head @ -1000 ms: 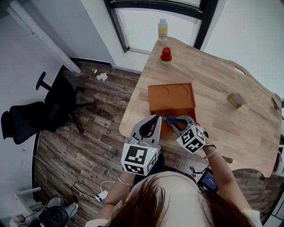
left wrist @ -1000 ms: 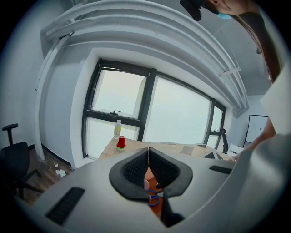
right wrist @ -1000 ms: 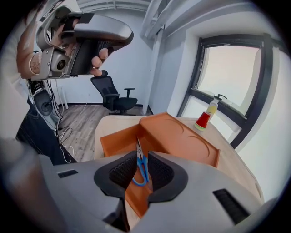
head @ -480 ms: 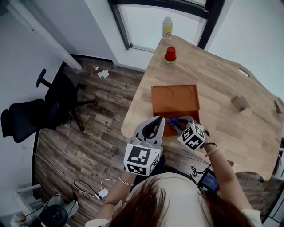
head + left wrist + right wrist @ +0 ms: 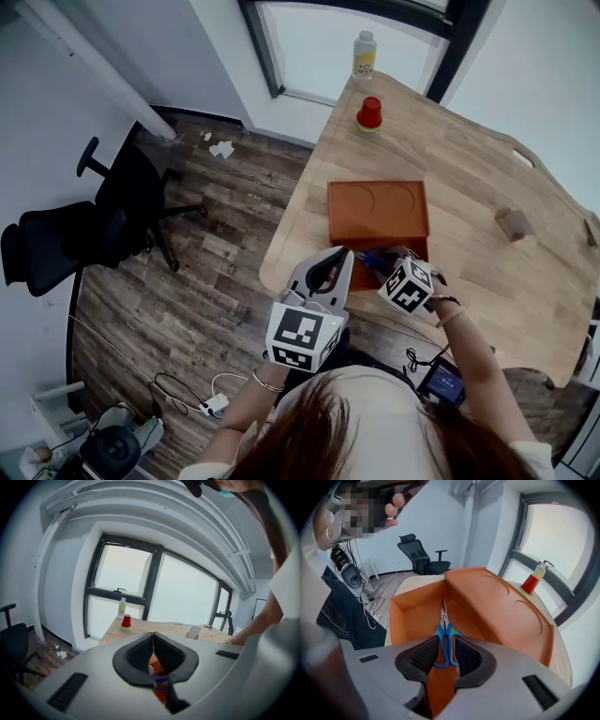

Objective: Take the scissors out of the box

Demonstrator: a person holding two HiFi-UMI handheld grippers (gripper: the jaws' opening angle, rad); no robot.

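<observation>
On the pale wooden table (image 5: 469,159), the left gripper (image 5: 335,257) is held at seven o'clock of the open orange box (image 5: 375,208), jaws together, empty. The right gripper's (image 5: 445,654) jaws have just been opened astride the blue-handled steel scissors (image 5: 445,637), lying ungripped in the box's six o'clock end; a closing grip is judged next.

Head, right, perhaps left gripper views share box (image 5: 378,208) (image 5: 501,606).

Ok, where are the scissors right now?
In the right gripper view, the scissors lie in the open tray of the orange box, blue handles between the jaws of the right gripper, which have just been opening.
</observation>
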